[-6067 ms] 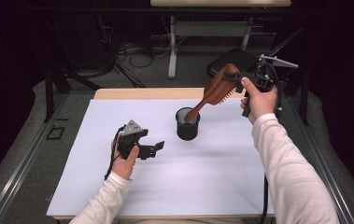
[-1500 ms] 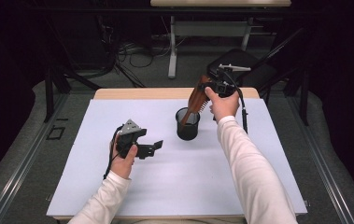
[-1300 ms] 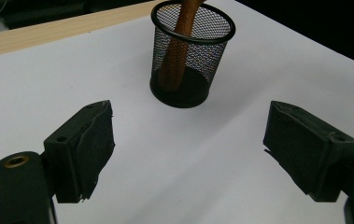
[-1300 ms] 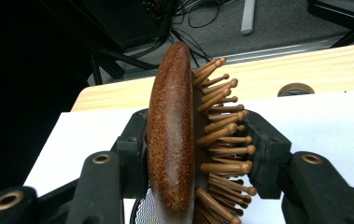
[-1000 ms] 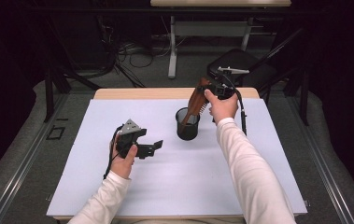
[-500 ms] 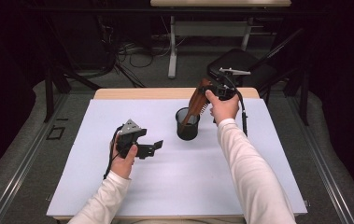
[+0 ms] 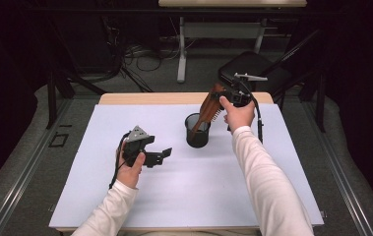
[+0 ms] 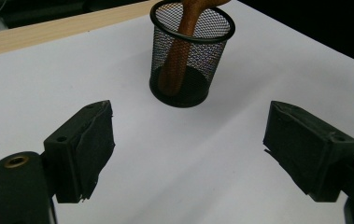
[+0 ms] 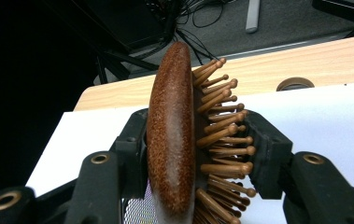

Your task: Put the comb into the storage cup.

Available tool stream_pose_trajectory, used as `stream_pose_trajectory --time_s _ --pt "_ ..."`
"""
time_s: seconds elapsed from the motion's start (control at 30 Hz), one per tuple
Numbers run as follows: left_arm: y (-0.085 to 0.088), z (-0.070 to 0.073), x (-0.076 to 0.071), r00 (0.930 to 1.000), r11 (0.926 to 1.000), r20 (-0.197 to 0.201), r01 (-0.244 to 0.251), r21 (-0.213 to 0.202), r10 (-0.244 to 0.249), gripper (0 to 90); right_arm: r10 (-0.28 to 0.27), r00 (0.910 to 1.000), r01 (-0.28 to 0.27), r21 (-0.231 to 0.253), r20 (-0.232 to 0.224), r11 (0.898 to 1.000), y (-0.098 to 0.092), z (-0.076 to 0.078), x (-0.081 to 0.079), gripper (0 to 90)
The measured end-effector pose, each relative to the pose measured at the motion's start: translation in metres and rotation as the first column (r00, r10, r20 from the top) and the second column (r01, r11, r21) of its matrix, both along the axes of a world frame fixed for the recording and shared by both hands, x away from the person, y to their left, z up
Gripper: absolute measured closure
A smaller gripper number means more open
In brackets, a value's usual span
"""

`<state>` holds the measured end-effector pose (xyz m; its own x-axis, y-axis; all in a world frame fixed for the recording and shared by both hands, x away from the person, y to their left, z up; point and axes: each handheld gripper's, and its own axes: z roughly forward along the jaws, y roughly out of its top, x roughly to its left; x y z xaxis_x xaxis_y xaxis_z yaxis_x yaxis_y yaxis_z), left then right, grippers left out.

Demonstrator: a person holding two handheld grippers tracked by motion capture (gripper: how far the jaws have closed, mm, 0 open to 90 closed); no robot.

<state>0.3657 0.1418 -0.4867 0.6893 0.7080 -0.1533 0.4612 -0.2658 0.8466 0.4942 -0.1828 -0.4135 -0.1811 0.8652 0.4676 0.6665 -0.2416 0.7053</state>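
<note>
**Right tool clamps the hairbrush head; left tool rests wide open**

The right tool (image 7: 226, 94) has its jaws closed on the head of a wooden hairbrush (image 7: 207, 109): in the right gripper view one pad presses the smooth brown back (image 9: 171, 135) and the other sits against the tips of the wooden bristles (image 9: 221, 140). The brush leans, its handle end down inside a black mesh cup (image 7: 197, 131) that stands upright on the white worktop (image 7: 174, 196), towards the far edge. In the left gripper view the handle (image 8: 177, 51) runs down to the cup's floor behind the mesh (image 8: 192, 56).

The left tool (image 7: 162, 156) lies low over the worktop, well apart from the cup, its jaws spread wide with nothing between them, pointed towards the cup.
</note>
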Motion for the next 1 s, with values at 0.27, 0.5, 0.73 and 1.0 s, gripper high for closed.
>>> stream_pose_trajectory --time_s 0.27,0.5,0.73,1.0 --pt "0.000 0.000 0.000 1.0000 1.0000 0.000 0.001 0.001 -0.001 16.0 0.008 1.0000 -0.008 0.017 -0.003 1.000 -0.006 -0.003 0.000 48.1" --pt "0.000 0.000 0.000 1.0000 1.0000 0.000 0.001 0.000 -0.001 16.0 0.023 0.9997 -0.023 0.011 0.004 1.000 -0.007 -0.003 -0.001 47.6" --pt "0.000 0.000 0.000 1.0000 1.0000 0.000 0.001 0.000 -0.001 16.0 0.028 0.9996 -0.028 0.016 0.004 0.999 -0.010 -0.005 -0.002 47.1" --pt "0.000 0.000 0.000 1.0000 1.0000 0.000 0.000 0.002 0.000 16.0 0.035 0.9993 -0.035 0.026 0.014 0.999 -0.014 -0.008 -0.003 46.6"
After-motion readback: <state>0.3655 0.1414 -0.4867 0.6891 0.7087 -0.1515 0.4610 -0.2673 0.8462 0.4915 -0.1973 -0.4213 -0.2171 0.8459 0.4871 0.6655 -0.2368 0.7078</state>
